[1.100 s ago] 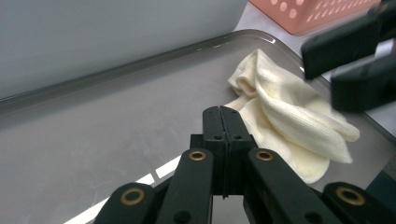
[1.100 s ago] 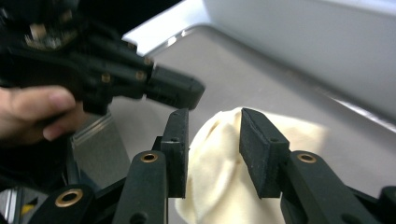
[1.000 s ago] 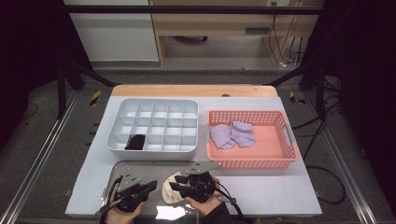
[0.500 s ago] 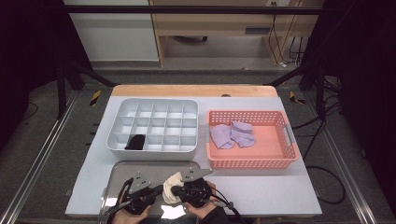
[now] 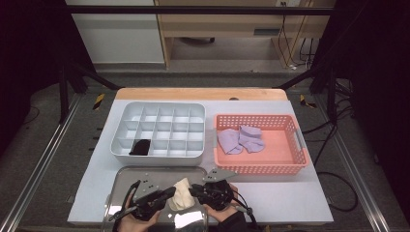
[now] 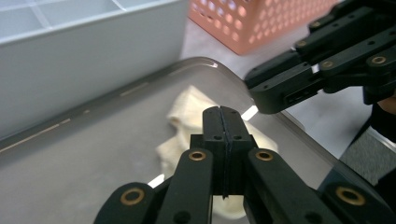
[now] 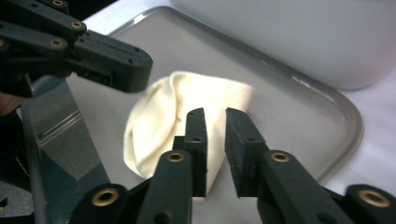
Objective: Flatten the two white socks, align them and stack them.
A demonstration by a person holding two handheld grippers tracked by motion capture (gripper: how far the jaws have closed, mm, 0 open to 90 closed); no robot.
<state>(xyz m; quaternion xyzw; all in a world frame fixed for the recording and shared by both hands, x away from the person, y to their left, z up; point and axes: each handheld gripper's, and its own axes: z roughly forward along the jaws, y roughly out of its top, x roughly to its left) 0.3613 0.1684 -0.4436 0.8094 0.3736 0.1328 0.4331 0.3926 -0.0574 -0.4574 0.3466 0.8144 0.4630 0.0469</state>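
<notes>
A cream cloth (image 5: 182, 193) lies crumpled on the metal tray (image 5: 145, 173) at the table's near edge. My left gripper (image 5: 167, 193) sits just left of it, its jaws pressed together with nothing seen between them (image 6: 222, 114), above the cloth (image 6: 187, 112). My right gripper (image 5: 194, 189) is at the cloth's right side. Its jaws have just been opening and stand a narrow gap apart (image 7: 215, 116), hovering over the cloth (image 7: 159, 116) with nothing pinched between the pads. The two grippers face each other across the cloth.
A white compartment box (image 5: 162, 130) stands behind the tray with a black item (image 5: 141, 147) in its front-left cell. A pink basket (image 5: 261, 166) at the right holds purple socks (image 5: 240, 139). The tray's rim lies close to both grippers.
Half a second ago both hands sat lower toward the near edge; they have come forward again. The cloth stays on the tray, bunched a little taller.
</notes>
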